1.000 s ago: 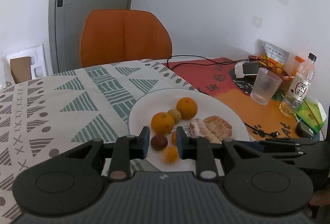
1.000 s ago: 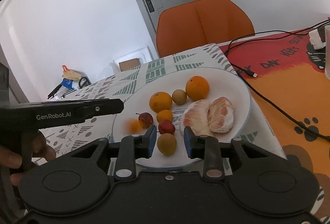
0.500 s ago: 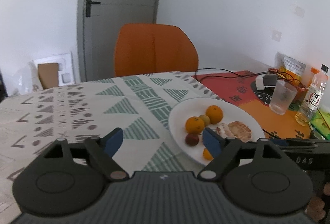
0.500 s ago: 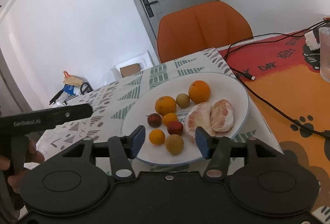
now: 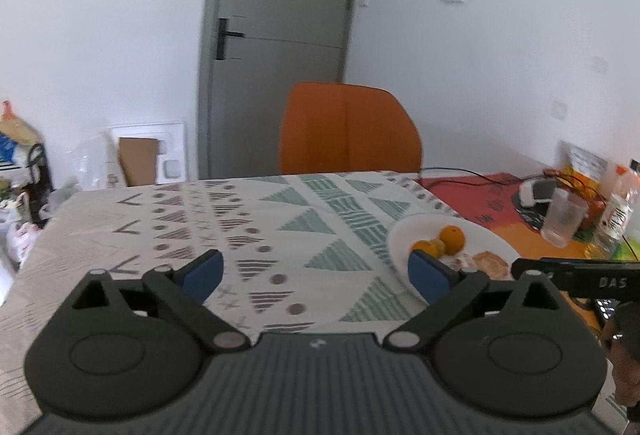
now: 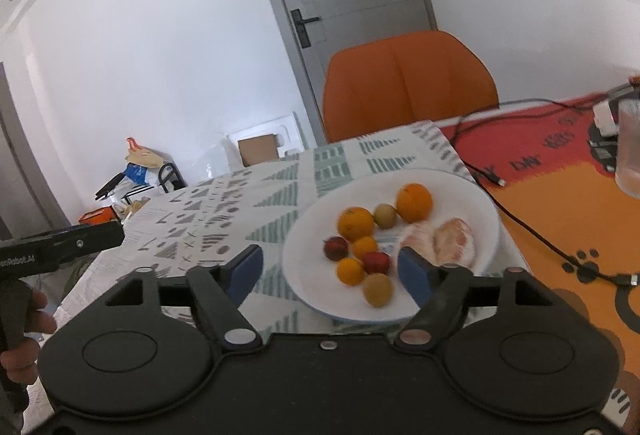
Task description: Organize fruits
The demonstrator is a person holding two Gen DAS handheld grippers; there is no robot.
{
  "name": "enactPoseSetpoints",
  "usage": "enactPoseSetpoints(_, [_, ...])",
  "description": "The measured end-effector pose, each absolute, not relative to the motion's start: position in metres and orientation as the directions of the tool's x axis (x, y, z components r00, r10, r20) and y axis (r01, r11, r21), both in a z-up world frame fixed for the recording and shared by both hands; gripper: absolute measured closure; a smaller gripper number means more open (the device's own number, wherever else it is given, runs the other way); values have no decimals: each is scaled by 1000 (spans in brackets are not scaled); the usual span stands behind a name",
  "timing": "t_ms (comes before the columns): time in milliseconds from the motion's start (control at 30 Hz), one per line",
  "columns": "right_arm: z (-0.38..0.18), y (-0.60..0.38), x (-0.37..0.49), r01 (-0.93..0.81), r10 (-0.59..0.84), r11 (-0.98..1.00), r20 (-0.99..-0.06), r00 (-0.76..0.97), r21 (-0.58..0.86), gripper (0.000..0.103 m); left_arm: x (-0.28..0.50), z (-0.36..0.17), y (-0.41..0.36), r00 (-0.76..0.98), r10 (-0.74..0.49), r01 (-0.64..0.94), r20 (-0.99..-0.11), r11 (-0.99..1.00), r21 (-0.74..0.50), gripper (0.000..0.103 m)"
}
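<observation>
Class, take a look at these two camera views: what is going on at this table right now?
A person holds a claw in each hand over a patterned tablecloth. The fruit sits gathered on a white plate: oranges, small red fruits and peeled citrus pieces. The left claw and right claw are both opening, and neither holds anything.

a white plate point(image 6: 476, 195) carries orange oranges point(image 6: 414, 202), two dark red fruits point(image 6: 376, 262), yellow-brown ones point(image 6: 377, 289) and pale pink peeled segments point(image 6: 454, 241). the tablecloth point(image 5: 248, 231) is cream with green triangles and grey dots; the mat point(image 6: 560, 203) is red and orange with black paw prints. the chair point(image 5: 348, 129) is orange, the door point(image 5: 280, 47) grey.
</observation>
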State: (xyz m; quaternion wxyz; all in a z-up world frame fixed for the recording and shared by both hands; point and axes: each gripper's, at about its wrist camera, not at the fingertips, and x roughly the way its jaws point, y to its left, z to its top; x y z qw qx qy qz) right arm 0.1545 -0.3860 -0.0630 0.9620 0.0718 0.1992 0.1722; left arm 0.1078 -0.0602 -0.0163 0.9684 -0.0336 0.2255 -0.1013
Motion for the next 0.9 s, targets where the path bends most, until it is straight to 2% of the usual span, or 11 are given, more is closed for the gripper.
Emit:
enactPoseSetpoints(133, [-54, -371, 147, -330, 378, 924, -343, 860, 192, 3, 98, -12, -37, 884, -160, 122, -439, 986, -114, 3])
enactPoseSetpoints(200, [-49, -363, 143, -345, 387, 921, -343, 856, 180, 0, 92, -9, -26, 885, -140, 95, -444, 988, -121, 1])
enactPoseSetpoints(433, [-36, -347, 130, -360, 408, 912, -351, 843, 195, 0, 70, -5, 7, 884, -48, -9, -464, 993, -119, 0])
enactPoseSetpoints(733, [-42, -334, 119, -361, 419, 908, -408, 811, 215, 0, 44, 1, 27, 885, 12, -72, -466, 991, -111, 0])
enactPoseSetpoints(900, [-46, -329, 110, -372, 431, 902, -403, 807, 219, 0, 35, 2, 26, 882, 29, -84, -470, 992, -95, 0])
